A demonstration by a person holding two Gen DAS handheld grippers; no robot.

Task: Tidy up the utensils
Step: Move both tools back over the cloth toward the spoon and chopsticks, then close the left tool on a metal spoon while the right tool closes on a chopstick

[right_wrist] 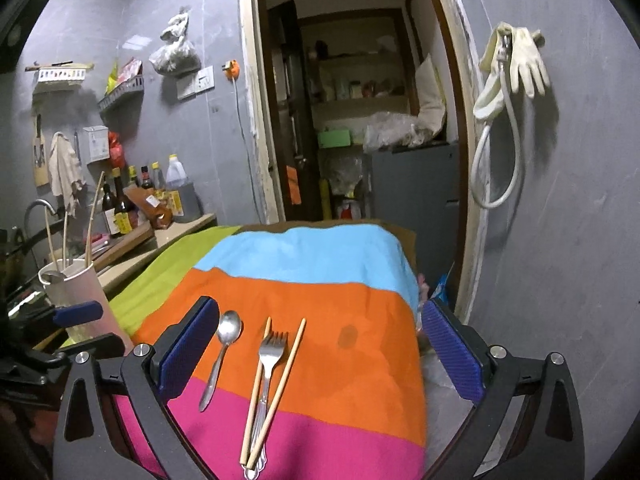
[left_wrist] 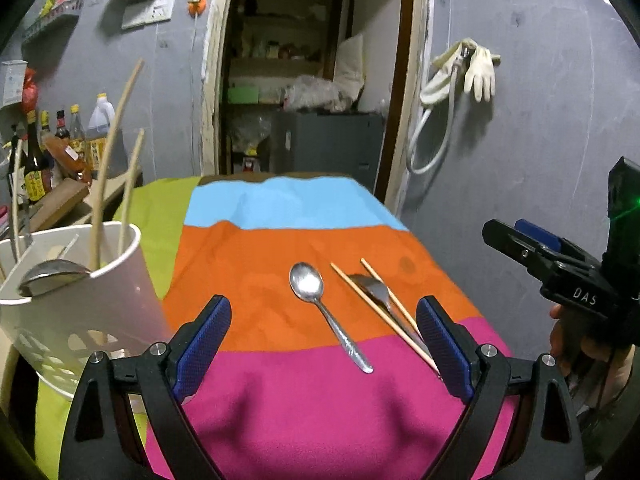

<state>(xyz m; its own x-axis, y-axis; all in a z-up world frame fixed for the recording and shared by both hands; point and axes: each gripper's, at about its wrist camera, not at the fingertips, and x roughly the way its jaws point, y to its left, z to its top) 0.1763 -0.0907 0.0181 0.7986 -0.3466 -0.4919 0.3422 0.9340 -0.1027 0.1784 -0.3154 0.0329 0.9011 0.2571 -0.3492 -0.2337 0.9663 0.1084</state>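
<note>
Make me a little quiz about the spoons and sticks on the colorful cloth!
1. True or false: the fork lies between the two chopsticks.
2. Which stripe is the spoon bowl on: A blue, B orange, C pink?
3. Fill in: the white holder already has a spoon and ____ in it.

Key: 1 true. 2 B. 3 chopsticks. Both the left gripper and the right gripper are open and holding nothing.

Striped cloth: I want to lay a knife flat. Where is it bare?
Bare: the blue band behind everything, and the orange right of the chopsticks. Crowded: spoon, fork and chopsticks lie together front-left.
</note>
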